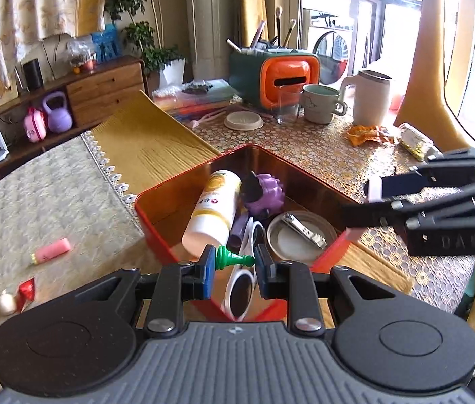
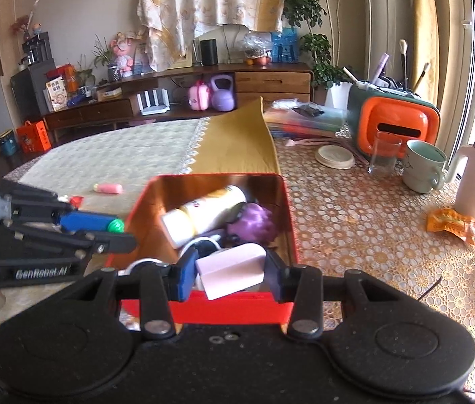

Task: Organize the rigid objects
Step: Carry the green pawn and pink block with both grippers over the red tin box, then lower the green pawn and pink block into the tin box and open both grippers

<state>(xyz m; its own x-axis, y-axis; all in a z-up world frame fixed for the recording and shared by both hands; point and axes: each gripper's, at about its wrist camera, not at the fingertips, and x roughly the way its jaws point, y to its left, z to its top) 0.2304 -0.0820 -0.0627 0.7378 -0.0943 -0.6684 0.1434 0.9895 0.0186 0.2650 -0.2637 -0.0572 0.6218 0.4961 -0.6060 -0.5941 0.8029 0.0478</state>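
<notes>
The left gripper [image 1: 234,262] clamps a green chess pawn [image 1: 234,256] lying sideways between its fingers, over the near corner of a red tin [image 1: 156,239]. The right gripper [image 2: 229,269] pinches a pale pink block [image 2: 232,267] above the tin's near wall [image 2: 230,309]. At twelve o'clock inside lie a white bottle [image 1: 212,213], purple toy [image 1: 266,193], white sunglasses [image 1: 242,286], and a round lid [image 1: 299,235] bearing nail clippers [image 1: 304,230].

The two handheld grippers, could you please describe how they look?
Both the left gripper and right gripper are matte black, with round side housings, silver pivot screws and blue pads on the fingers. The left one bears white "GenRobot.AI" lettering.
</notes>
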